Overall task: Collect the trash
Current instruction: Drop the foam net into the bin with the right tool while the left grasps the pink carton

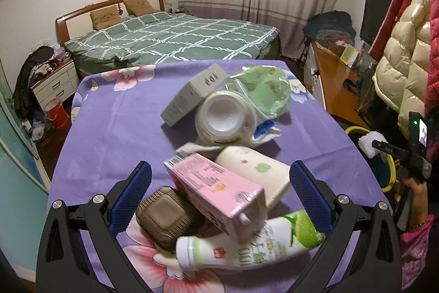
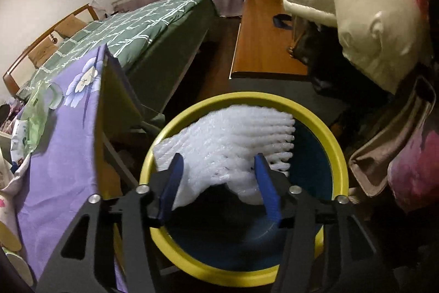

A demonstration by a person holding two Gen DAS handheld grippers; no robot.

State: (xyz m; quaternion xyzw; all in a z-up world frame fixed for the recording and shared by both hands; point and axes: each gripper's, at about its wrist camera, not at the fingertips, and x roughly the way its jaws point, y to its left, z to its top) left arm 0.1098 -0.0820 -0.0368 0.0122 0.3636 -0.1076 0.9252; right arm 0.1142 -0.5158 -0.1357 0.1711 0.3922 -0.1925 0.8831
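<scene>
Dropping the white foam netting sheet [image 2: 233, 139] into the yellow-rimmed round bin [image 2: 329, 128] | you are holding the right gripper [image 2: 219, 183] released, netting between untouching pads | left gripper [image 1: 219, 191] open over the table litter | be clearing the rim before withdrawing.
</scene>
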